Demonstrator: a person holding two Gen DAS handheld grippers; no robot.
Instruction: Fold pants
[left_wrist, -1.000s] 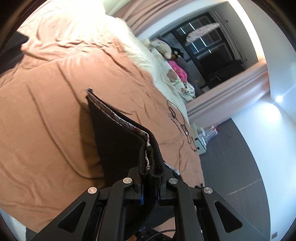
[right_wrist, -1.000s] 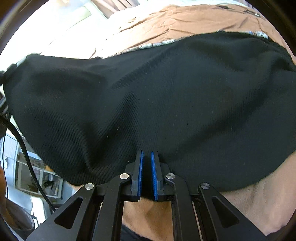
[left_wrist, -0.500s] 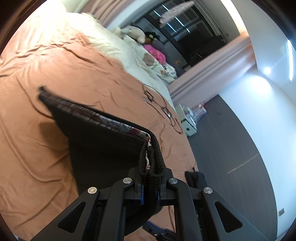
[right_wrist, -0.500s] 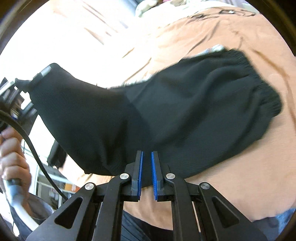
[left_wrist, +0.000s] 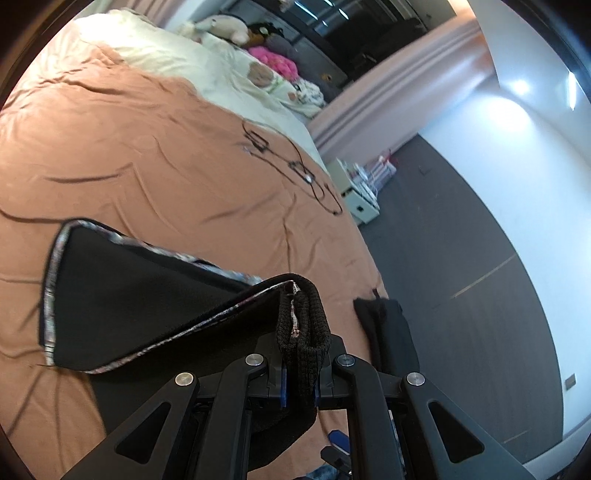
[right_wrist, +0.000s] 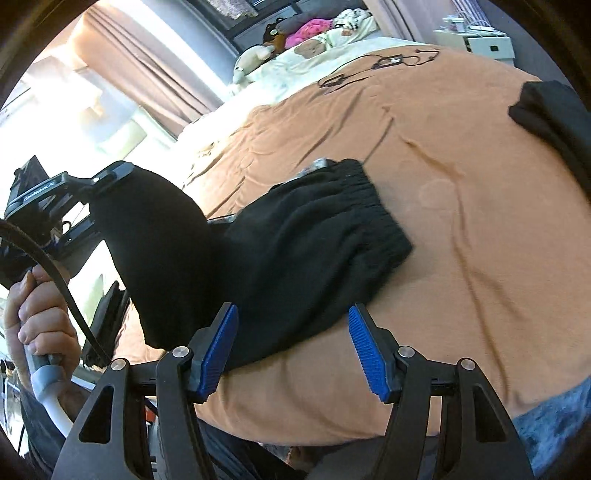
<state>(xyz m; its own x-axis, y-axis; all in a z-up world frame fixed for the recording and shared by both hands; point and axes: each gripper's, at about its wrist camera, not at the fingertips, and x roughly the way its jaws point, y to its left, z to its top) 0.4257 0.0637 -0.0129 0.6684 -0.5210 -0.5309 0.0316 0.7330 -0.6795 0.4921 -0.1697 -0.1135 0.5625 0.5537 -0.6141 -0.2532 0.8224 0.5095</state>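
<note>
Black knitted pants (right_wrist: 306, 236) with a patterned lining lie partly on the brown bedspread (right_wrist: 461, 229). Their ribbed waistband lies flat on the bed, while the other end hangs lifted at the left. My left gripper (left_wrist: 298, 384) is shut on a ribbed cuff of the pants (left_wrist: 147, 306) and holds it above the bed. In the right wrist view that left gripper (right_wrist: 94, 184) shows at the left edge, held by a person's hand (right_wrist: 33, 325). My right gripper (right_wrist: 293, 343) has its jaws opening just above the pants' near edge. The blue pads (right_wrist: 218, 347) touch no cloth.
A second dark folded garment (right_wrist: 554, 114) lies at the bed's right edge. Black cables (left_wrist: 291, 166) trail across the bedspread farther up. Plush toys and pillows (left_wrist: 236, 29) crowd the head of the bed. Grey floor and a white cabinet (left_wrist: 360, 203) lie beyond the bed's side.
My right gripper let go of the pants and its jaws spread wide. The cloth dropped onto the bed. Both grippers swept sideways, the left still carrying the cuff.
</note>
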